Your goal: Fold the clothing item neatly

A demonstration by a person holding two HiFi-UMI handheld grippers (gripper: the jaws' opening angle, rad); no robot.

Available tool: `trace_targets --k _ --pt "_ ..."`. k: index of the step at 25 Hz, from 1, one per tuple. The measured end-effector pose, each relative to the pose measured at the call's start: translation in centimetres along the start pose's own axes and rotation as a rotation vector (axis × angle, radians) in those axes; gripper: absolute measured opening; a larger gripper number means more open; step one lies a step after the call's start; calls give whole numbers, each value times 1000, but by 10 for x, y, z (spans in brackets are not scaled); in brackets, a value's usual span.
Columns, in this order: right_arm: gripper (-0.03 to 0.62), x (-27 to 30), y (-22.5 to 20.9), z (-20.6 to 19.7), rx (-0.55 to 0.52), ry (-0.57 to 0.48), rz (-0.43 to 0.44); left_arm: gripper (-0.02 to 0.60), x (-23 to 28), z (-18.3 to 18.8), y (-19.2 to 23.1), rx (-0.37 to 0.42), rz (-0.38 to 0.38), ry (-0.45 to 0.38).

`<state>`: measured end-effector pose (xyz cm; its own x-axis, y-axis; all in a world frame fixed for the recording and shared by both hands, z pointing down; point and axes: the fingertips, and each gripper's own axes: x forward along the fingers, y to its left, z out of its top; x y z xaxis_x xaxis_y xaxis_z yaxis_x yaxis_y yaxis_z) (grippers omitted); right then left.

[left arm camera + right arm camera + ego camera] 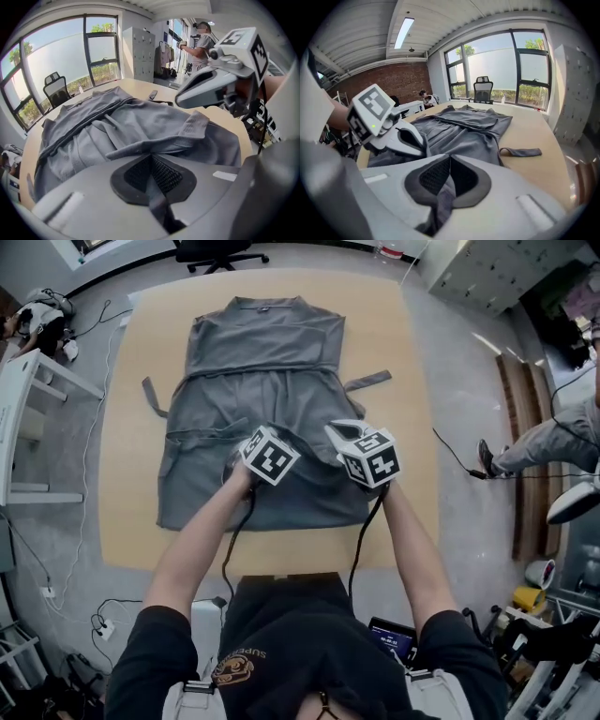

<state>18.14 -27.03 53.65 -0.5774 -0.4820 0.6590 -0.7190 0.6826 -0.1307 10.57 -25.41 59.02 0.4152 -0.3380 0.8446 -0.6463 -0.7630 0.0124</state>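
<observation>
My left claw (151,158) and right claw (448,161) each pinch the hem of the grey garment (264,367), side by side over the near half of the tabletop (129,437); the rest lies spread across it.

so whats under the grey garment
The wooden table, bare around every edge of the garment. Anything lying between cloth and tabletop is covered and cannot be seen.

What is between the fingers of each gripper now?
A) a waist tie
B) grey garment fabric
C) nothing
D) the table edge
B: the left gripper and the right gripper are each shut on a fold of the grey garment.
</observation>
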Motion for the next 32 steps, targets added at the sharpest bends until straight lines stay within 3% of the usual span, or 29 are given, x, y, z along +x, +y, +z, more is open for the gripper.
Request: trace_targets --k 7,10,12,15,23,25,29,32 --pt "6 -27 29 -62 -29 122 171 8 14 11 24 -45 66 21" --pt "6 -21 29 -89 -42 216 186 8 14 13 24 -64 72 21" --pt "6 -17 16 -97 -48 250 144 8 13 13 23 -76 72 16" --pt "6 -12 -16 -90 -20 216 55 8 12 11 17 -76 60 19" --pt "6 6 -71 -80 68 187 -42 8 -9 -9 0 -112 43 32" --pt "6 8 -79 -81 107 183 -76 8 -20 -22 9 -140 77 38" --pt "6 2 -83 -80 136 164 -118 8 -35 -59 33 -273 137 33" --pt "6 -1 -86 -85 135 169 -138 8 -61 -91 63 -350 232 25"
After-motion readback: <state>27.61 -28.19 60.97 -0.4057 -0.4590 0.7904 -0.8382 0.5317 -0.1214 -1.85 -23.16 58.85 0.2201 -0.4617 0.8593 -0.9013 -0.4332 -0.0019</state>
